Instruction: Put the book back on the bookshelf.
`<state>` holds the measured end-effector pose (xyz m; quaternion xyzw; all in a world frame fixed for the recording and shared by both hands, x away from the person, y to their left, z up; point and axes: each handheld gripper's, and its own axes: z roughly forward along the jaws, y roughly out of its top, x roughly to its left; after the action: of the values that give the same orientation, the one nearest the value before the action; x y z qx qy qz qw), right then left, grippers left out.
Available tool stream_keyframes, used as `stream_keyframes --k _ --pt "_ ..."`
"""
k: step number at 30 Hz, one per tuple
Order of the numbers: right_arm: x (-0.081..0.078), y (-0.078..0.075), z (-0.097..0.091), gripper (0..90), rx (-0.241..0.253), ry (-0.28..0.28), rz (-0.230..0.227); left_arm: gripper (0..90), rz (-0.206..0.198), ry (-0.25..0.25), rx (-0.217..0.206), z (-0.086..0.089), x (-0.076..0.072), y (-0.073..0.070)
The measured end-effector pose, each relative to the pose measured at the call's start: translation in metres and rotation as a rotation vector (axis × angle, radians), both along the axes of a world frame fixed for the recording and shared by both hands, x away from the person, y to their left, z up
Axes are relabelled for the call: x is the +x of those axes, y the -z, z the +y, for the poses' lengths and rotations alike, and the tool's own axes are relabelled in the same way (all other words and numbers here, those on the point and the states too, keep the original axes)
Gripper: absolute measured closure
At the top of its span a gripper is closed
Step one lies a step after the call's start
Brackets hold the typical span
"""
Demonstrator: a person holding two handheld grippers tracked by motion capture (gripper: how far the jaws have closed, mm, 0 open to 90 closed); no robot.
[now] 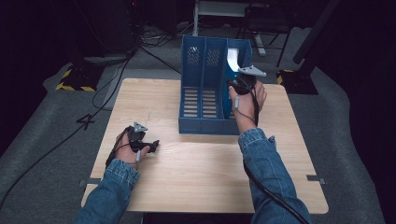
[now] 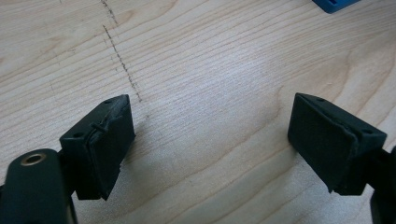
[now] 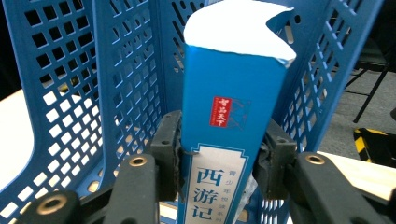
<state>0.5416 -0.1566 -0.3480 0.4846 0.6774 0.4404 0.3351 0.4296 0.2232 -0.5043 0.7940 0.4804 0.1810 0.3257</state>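
A blue book (image 3: 233, 93) with a white top edge and a red label stands upright inside the right-hand slot of the blue three-slot file rack (image 3: 70, 70). My right gripper (image 3: 219, 158) is shut on it, a pad pressed against each side of the spine. From above, the book (image 1: 232, 59) pokes out over the rack (image 1: 205, 123), and the right gripper (image 1: 238, 74) is held over the rack's right slot. My left gripper (image 1: 152, 145) rests low on the wooden table (image 1: 201, 168) at the left, its jaws open with only bare wood between them (image 2: 210, 140).
The rack stands at the table's back middle; its corner (image 2: 334, 3) peeks in at the left gripper view's top. Cables (image 1: 98, 102) and yellow-black striped stand bases (image 1: 74, 81) lie on the grey floor behind the table.
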Motion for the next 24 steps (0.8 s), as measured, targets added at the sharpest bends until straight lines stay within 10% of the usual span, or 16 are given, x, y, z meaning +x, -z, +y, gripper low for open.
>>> stream_keyframes --k 18,24 --pt "-0.053 -0.037 -0.021 45.1 -0.021 -0.157 -0.04 15.2 0.0 0.02 -0.002 0.003 -0.005 0.0" --pt "-0.075 -0.046 -0.04 44.3 0.07 -0.251 -0.022 15.2 0.002 0.017 -0.003 0.007 -0.009 0.0"
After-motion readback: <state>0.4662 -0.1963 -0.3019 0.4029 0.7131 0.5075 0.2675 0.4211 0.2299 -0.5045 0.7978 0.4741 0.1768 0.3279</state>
